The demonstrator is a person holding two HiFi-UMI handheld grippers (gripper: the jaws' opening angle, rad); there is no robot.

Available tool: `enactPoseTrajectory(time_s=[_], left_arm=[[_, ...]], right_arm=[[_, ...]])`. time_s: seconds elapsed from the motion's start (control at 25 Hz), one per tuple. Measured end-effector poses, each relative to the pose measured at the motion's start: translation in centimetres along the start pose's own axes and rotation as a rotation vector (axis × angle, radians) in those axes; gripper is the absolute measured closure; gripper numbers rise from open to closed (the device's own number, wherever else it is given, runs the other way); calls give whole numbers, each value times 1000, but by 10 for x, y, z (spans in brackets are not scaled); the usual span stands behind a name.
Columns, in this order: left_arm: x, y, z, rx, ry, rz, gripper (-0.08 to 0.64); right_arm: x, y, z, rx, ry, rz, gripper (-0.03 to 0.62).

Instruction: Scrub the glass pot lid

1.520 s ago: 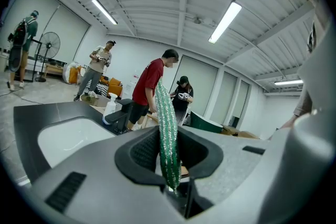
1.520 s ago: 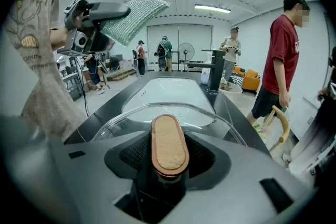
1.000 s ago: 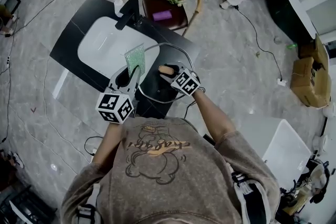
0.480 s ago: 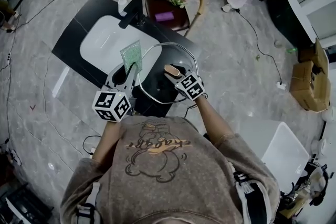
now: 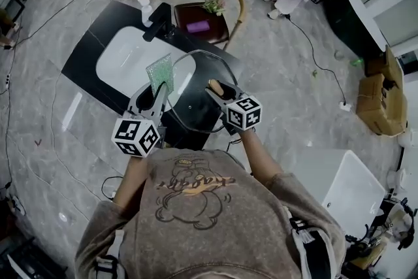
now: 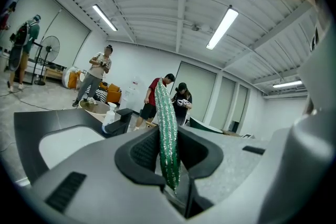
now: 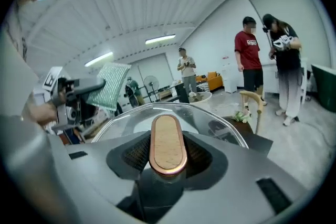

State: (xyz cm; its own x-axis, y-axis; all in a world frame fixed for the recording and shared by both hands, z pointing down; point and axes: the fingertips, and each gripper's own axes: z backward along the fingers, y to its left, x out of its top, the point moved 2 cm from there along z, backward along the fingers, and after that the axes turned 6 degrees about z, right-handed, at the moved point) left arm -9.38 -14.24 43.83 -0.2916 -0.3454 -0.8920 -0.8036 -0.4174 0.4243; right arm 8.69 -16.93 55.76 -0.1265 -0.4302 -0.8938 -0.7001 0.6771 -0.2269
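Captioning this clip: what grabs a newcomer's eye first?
The glass lid, held over the black counter beside the white sink, with its wooden handle clamped in the right gripper. At the lid's left edge, the left gripper pinches a green pad upright.

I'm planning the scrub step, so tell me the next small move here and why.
Probably swing the left gripper inward so its green scrub pad lies flat on the glass lid. The pad is clamped upright in those jaws at the lid's left edge, seemingly not yet against the glass. The right gripper grips the wooden handle and holds the lid up.
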Motion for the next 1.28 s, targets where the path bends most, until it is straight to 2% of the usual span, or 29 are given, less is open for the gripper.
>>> enactPoseTrajectory(time_s=[0.16, 0.4, 0.72, 0.8, 0.92, 1.0, 1.28], left_arm=[[6, 0, 8, 2, -24, 12, 478], [20, 3, 19, 18, -84, 33, 477], [10, 1, 20, -1, -44, 37, 477], [8, -5, 17, -18, -33, 37, 477], [7, -17, 14, -59, -14, 33, 477], [7, -28, 12, -98, -1, 32, 477], [10, -62, 3, -237, 40, 49, 477]], right_arm=[[9, -7, 13, -3, -97, -150, 408], [3, -9, 19, 10, -145, -263, 408], [9, -2, 30, 112, -331, -505, 408], [18, 1, 33, 148, -386, -560, 408], [41, 13, 38, 235, -495, -592, 408], [48, 15, 40, 255, -538, -627, 408], [56, 16, 43, 266, -574, -661, 408]])
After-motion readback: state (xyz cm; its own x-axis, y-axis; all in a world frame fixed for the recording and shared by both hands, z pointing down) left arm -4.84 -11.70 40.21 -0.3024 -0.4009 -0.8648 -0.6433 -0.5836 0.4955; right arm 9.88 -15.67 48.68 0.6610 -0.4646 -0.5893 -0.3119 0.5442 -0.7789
